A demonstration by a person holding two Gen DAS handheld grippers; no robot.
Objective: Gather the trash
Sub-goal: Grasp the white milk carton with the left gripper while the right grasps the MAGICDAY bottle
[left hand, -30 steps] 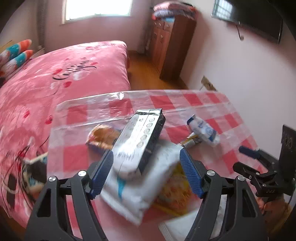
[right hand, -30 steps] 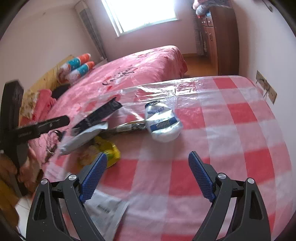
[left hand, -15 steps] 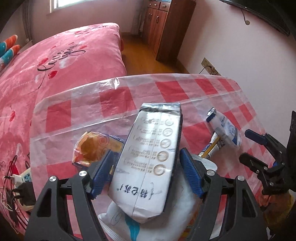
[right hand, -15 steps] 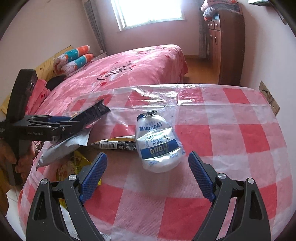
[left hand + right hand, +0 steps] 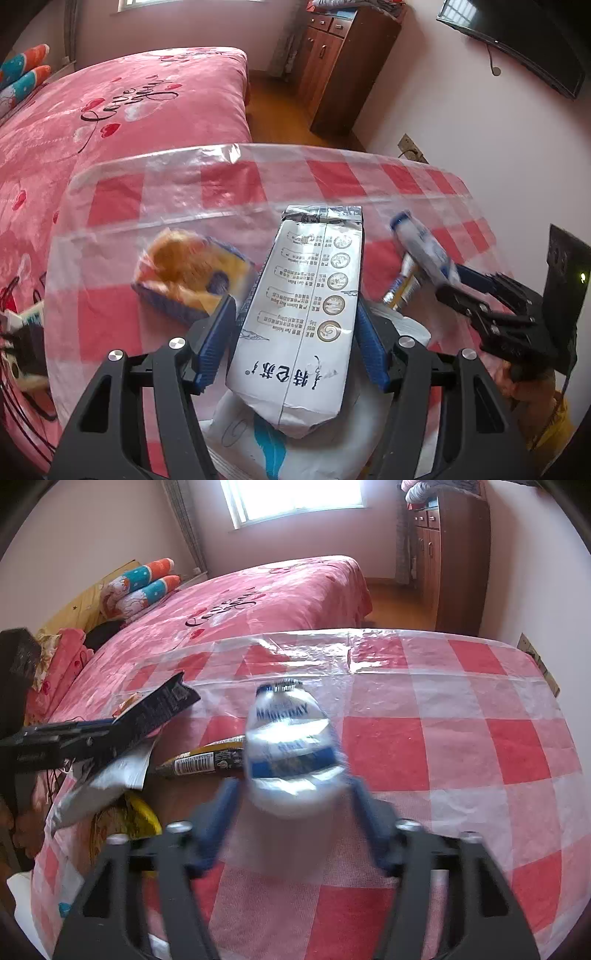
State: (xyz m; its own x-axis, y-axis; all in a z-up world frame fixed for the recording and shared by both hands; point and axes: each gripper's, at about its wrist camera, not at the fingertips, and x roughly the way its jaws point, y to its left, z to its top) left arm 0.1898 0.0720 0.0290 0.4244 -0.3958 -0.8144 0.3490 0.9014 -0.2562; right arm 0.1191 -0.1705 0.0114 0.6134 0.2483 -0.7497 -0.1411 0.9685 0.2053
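Left gripper [image 5: 295, 332] clamps silver pouch [image 5: 303, 306], table [image 5: 229, 184] center. Right gripper [image 5: 291, 805] narrow around blurry white bottle [image 5: 291, 753], contact unclear. Snack bag [image 5: 188, 273] at pouch's 9 o'clock.

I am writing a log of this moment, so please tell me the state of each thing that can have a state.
Left gripper: jaws shut on the silver carton.
Silver carton: held, above the white bag.
White bag: lying flat under the carton.
Right gripper: jaws around the milk pouch, grip unclear from blur.
Milk pouch: between the jaws, sealed end pointing away.
Yellow snack packet: lying on the tablecloth, crumpled.
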